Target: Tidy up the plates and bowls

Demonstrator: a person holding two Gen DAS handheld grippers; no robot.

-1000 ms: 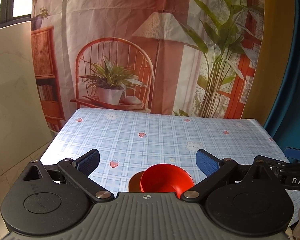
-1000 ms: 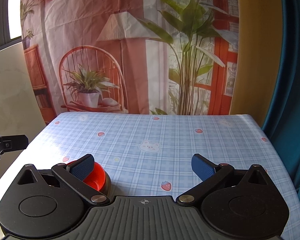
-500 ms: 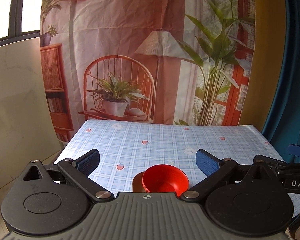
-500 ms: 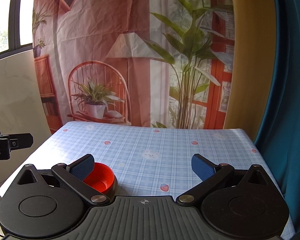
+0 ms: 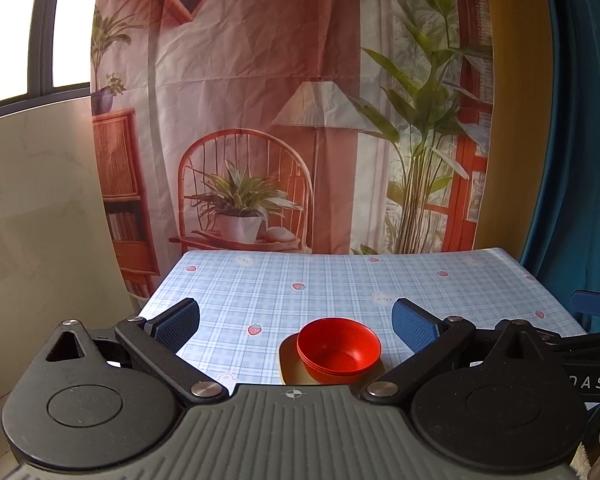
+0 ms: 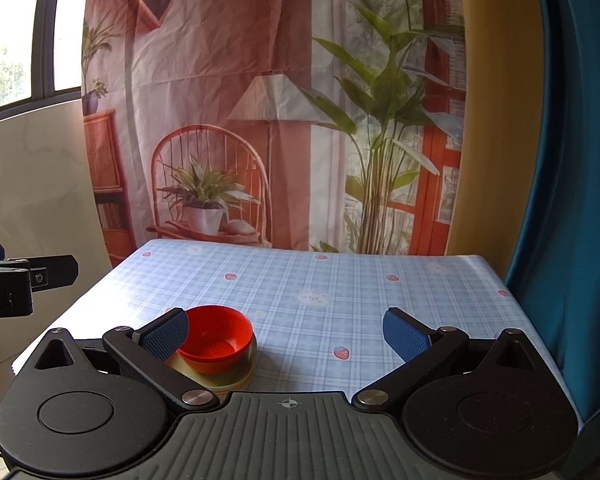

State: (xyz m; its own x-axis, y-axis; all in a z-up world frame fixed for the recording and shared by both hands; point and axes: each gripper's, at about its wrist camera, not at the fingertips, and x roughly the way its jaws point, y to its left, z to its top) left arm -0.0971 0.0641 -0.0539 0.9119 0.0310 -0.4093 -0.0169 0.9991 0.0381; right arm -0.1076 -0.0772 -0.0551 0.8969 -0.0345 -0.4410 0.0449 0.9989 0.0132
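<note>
The left tongs (image 5: 296, 318) hang above the near edge of the desk (image 5: 340, 280), their blue pads set wide apart and holding nothing. Just ahead of them and a little right of centre sits the stack of red bowls (image 5: 339, 350), nested one inside another and resting on the tan plates (image 5: 290, 366) beneath, close to the desk's near edge. The right tongs (image 6: 286, 332) are spread just as wide and are likewise empty; in the right wrist view the same bowls (image 6: 216, 338) and plates (image 6: 236, 378) lie low at the left, partly behind the left pad.

By the look of it the pile is already gathered, so the main risk is disturbing it. It stands near the desk's front edge, and a low sweep of either tongs could catch a bowl rim and tip the nest or push the plates toward the drop. The two tongs are also near each other, each showing at the edge of the other's view, so they could knock together.

The checked cloth on the desk holds nothing else. Behind it hangs a printed backdrop (image 5: 300, 120), with a blue curtain (image 6: 572, 160) at the right; neither blocks the way
</note>
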